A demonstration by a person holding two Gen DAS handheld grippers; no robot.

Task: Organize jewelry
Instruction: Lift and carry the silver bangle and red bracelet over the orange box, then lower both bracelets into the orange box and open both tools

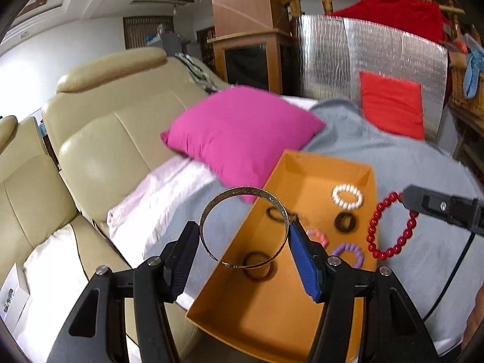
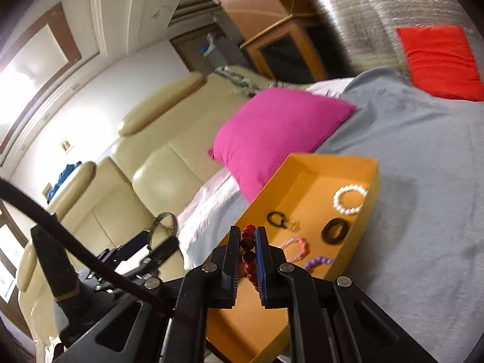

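The tray (image 1: 317, 175) lies on the blanket (image 1: 408, 163) over the bed, and the pillow (image 1: 242, 130) rests just behind its far left corner. A sofa (image 1: 115, 133) stands left of the bed. In the tray, a beaded bracelet (image 1: 347, 197) lies near the far right wall, with a thick ring (image 1: 345, 222) just before it. Another cushion (image 1: 391, 104) leans against the panel (image 1: 348, 57) behind the bed. The open bangle (image 1: 243, 227) spans the left gripper (image 1: 242, 260) over the tray's left wall; the round-bead bracelet (image 2: 248, 257) sits between the right gripper's (image 2: 245, 257) fingers.
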